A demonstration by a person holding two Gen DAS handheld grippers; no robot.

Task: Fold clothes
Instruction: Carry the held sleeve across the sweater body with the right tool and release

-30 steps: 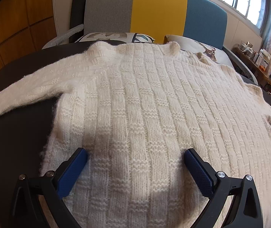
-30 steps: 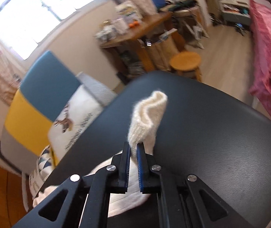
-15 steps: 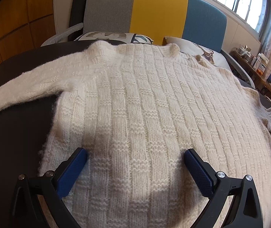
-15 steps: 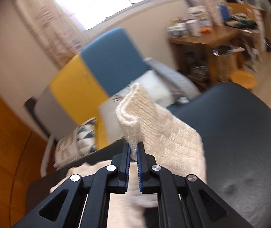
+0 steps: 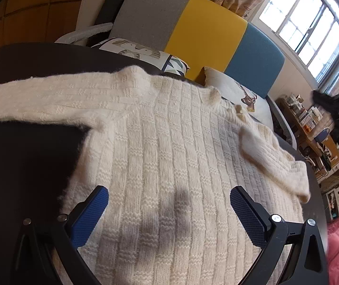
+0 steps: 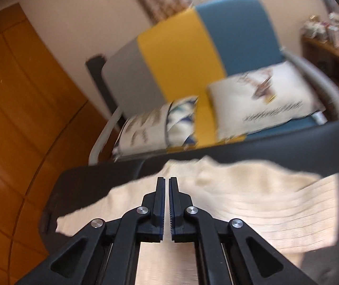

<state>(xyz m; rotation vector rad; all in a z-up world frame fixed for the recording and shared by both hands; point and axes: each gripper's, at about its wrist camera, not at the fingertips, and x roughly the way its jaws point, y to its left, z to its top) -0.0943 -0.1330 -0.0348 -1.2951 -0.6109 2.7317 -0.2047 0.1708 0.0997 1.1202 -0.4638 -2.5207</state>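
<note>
- Left wrist view: a cream chunky-knit sweater (image 5: 169, 154) lies spread flat on the dark, leather-look desk (image 5: 27, 161), body facing up.
- One sleeve stretches out straight to the left, the other sleeve (image 5: 274, 156) is folded in over the right side of the body, cuff resting on the knit.
- The left gripper (image 5: 169, 213) hovers over the lower part of the sweater with its jaws spread wide and nothing between them; blue pads (image 5: 91, 216) show on both sides.
- Behind the desk there's a grey, yellow and blue sofa (image 5: 205, 38) with printed white cushions (image 5: 238, 92).
- A black bit at the far right edge looks like the other tool, can't tell for sure.
- Right wrist view: pretty blurry. The right gripper (image 6: 166, 204) sits above the sweater (image 6: 252, 201), jaws pulled in to a thin slit with no fabric in them.
- The sweater lies on the same dark desk (image 6: 93, 185), and the sofa (image 6: 193, 54) and cushions (image 6: 259, 99) are beyond it.
</note>
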